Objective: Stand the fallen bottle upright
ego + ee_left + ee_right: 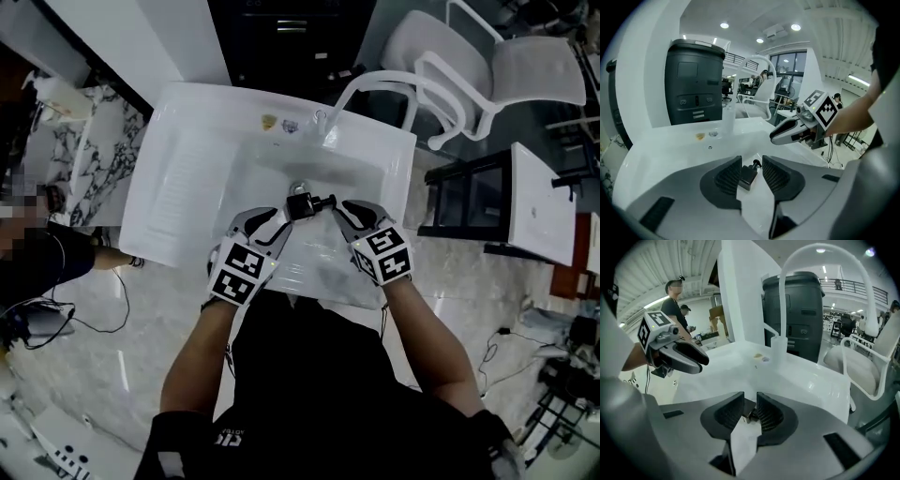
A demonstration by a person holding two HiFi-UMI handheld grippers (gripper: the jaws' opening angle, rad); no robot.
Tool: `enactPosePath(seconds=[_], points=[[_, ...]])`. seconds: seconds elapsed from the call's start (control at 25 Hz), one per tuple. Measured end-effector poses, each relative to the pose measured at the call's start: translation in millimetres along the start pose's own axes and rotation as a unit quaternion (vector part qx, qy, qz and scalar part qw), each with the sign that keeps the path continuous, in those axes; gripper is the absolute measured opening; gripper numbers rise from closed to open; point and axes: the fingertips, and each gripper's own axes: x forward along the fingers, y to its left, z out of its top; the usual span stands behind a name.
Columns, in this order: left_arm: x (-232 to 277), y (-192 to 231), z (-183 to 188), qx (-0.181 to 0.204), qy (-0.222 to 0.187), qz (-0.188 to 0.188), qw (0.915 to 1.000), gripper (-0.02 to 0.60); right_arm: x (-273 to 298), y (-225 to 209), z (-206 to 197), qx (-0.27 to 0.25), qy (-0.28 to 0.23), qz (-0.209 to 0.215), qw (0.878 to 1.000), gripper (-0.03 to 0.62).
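A small dark pump bottle (306,204) lies on its side in the white sink basin (197,169), close to the drain. My left gripper (272,218) comes at it from the near left and my right gripper (349,212) from the near right, tips beside the pump head. In the left gripper view the bottle (747,176) shows in the gap of the left gripper (751,162), and the pads stand apart from it. Between the parted pads of the right gripper (750,401), the bottle (748,410) appears just beyond the tips. Each gripper view also catches the other gripper (790,131) (686,359).
A tall white arched faucet (361,86) stands at the back of the sink, with a ribbed drainboard (183,192) at the left. A white chair (487,66) and a dark frame (469,202) are to the right. A dark bin (693,84) stands behind the sink. People are far off.
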Motion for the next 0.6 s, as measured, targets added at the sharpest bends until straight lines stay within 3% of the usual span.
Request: enactPosePath(seconds=[0.12, 0.4, 0.6], points=[[18.4, 11.9, -17.1, 0.0, 0.02, -0.016, 0.9997, 0.158, 26.5, -3.3, -21.0, 0.001, 0.043, -0.006, 0.999, 0.098], [59.5, 29.3, -46.8, 0.009, 0.062, -0.046, 0.997, 0.189, 68.3, -14.0, -56.2, -0.063, 0.135, -0.018, 0.989, 0.121], [84.3, 33.6, -59.1, 0.013, 0.081, -0.064, 0.9946, 0.199, 95.5, -28.6, -74.5, -0.061, 0.175, -0.021, 0.982, 0.126]])
